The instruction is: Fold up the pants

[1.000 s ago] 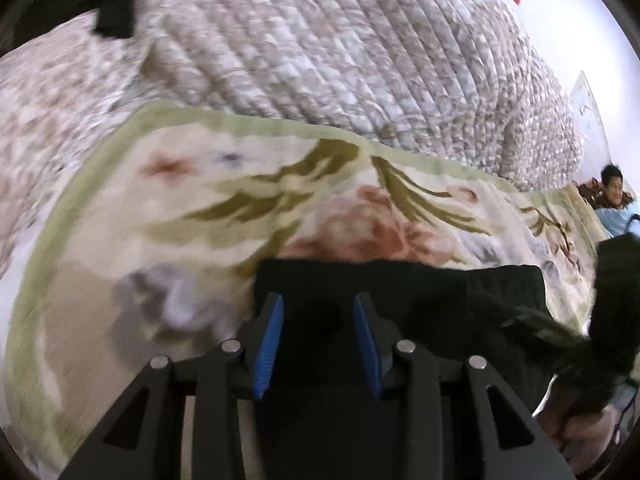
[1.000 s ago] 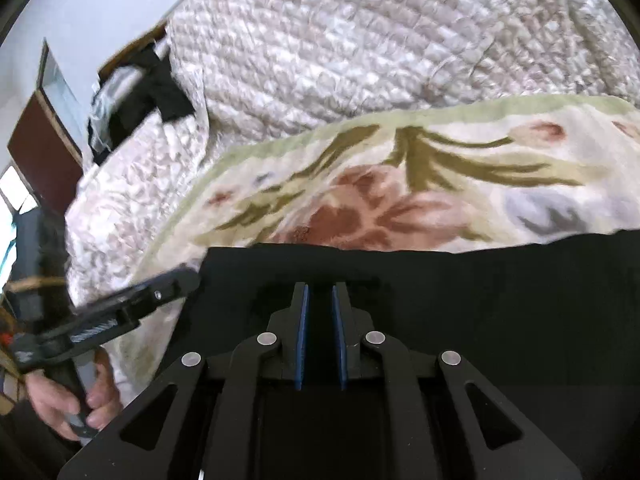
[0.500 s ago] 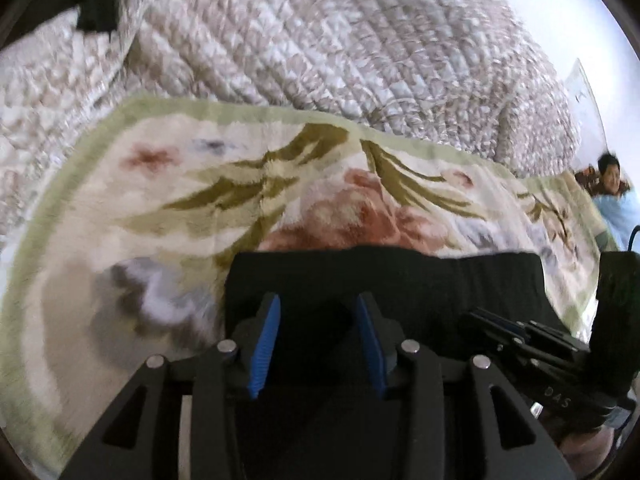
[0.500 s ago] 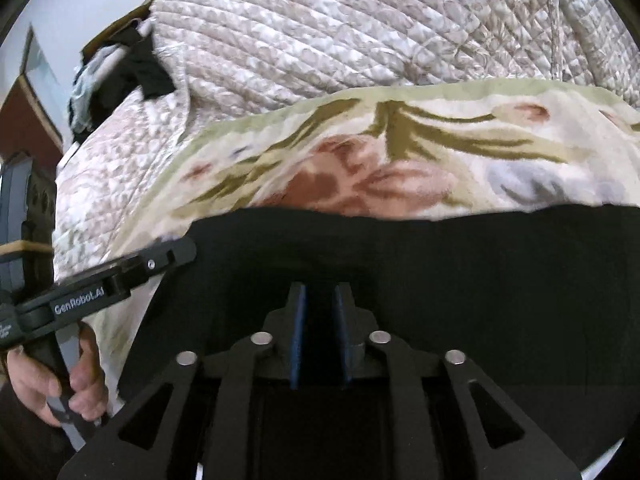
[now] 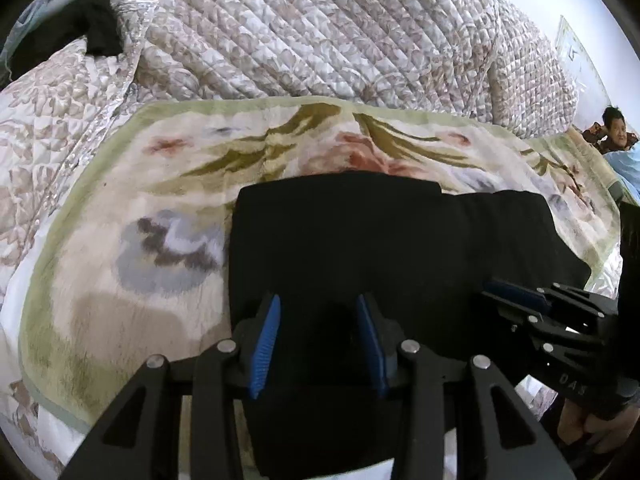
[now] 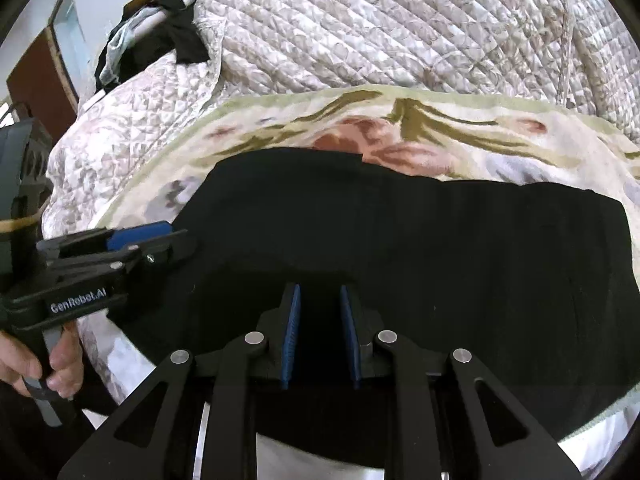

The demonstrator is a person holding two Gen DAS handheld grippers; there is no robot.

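The black pants (image 5: 360, 240) lie flat on a floral blanket (image 5: 160, 208), folded over so an upper layer ends in a step near the far edge. They also fill the right wrist view (image 6: 400, 240). My left gripper (image 5: 318, 312) hovers open over the pants' near left part, nothing between its blue pads. My right gripper (image 6: 318, 304) is open a little over the pants' near edge, and it also shows in the left wrist view (image 5: 516, 292). The left gripper shows at the left of the right wrist view (image 6: 136, 236).
A quilted bedspread (image 5: 320, 32) is bunched behind the blanket. Dark clothes (image 6: 160, 40) hang at the far left. A person (image 5: 612, 132) sits at the far right. A brown door (image 6: 36, 80) stands at the left.
My right gripper was shut on the pants' edge and has opened and let go. The pants now lie laid down on the blanket. Both grippers have drawn back a little.
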